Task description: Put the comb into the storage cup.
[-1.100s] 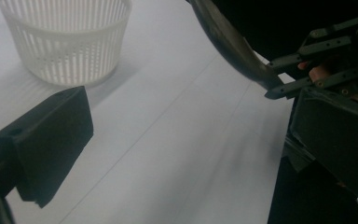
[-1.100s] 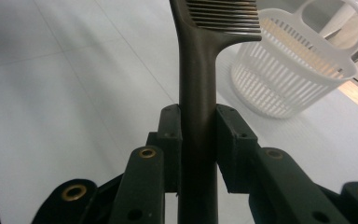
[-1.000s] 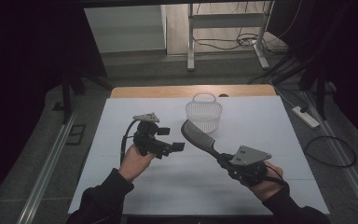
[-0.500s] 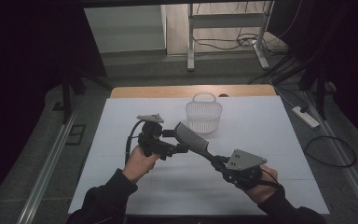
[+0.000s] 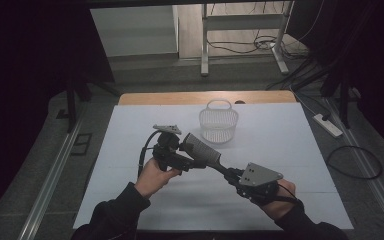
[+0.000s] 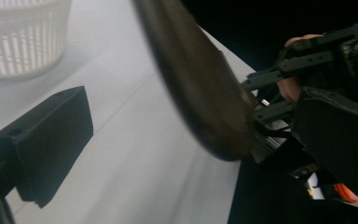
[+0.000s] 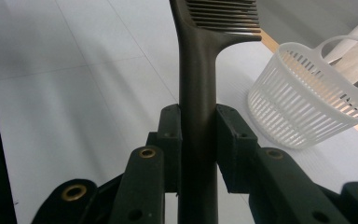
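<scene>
Both hands drifted left and closer together, so the comb (image 5: 202, 148) now meets the left gripper (image 5: 196, 159). Right gripper (image 7: 198, 140) has its fingers clamped on the comb's handle; the left one's look spread, not gripping yet. Handover's barely started, white basket (image 5: 218, 124) waits behind. Up close, that grip is obvious; from above, not really.

A white slatted basket (image 5: 218, 124) with a hoop handle stands upright on the white table sheet (image 5: 290, 145), toward twelve o'clock from the table's middle — just short of the bare wooden strip (image 5: 170, 98) along the far edge. Off the table at three o'clock, a white power strip (image 5: 327, 125) lies on the grey floor, a black cable loop (image 5: 354, 161) near it toward five o'clock. Beyond twelve o'clock stand the white legs of a metal frame (image 5: 204, 45) — loose cables on the floor between them.
</scene>
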`<state>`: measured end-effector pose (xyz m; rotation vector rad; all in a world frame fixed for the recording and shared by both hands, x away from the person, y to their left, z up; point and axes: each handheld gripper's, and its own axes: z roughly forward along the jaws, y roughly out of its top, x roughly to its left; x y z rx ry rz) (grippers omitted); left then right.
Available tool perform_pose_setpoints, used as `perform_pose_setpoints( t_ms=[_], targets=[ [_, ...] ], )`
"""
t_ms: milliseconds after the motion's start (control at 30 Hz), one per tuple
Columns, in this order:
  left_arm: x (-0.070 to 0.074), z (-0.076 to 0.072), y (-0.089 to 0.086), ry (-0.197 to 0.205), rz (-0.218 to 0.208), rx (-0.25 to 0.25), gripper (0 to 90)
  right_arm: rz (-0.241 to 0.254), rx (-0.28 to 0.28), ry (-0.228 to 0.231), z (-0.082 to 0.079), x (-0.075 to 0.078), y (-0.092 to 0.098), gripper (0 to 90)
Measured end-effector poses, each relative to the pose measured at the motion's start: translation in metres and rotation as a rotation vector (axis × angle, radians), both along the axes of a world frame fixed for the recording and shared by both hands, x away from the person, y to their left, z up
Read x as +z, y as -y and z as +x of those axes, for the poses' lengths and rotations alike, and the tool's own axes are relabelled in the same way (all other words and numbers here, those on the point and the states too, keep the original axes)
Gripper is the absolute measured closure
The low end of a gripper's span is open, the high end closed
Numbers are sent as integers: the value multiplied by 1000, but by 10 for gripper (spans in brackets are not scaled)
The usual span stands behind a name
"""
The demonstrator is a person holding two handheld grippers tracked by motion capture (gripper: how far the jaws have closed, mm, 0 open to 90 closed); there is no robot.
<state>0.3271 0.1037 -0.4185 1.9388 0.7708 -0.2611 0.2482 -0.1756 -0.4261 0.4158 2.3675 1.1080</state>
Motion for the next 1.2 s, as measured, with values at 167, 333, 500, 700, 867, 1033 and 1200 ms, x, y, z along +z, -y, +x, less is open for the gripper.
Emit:
perform_pose_setpoints(
  t_ms=[167, 333, 500, 700, 867, 1033, 1200],
  targets=[
    [2, -1, -2, -42, -27, -22, 135, -7, -7, 9, 1, -1, 1, 725],
    [1, 2, -7, -113, -84, -41, 421, -14, -8, 18, 0, -1, 0, 725],
    [-1, 4, -8, -155, -116, -54, 606, -20, -12, 22, 1, -2, 0, 725],
    [-5, 6, -10, -212, -171, -83, 766, -19, -16, 23, 2, -2, 1, 725],
    [-7, 6, -10, -248, -197, -87, 825, -30, -18, 37, 2, -4, 1, 723],
    [-6, 5, -10, -244, -187, -83, 829, -30, -14, 34, 3, -6, 0, 714],
    [-5, 4, -10, -215, -172, -74, 830, -20, -9, 22, 3, -7, -1, 662]
  ],
)
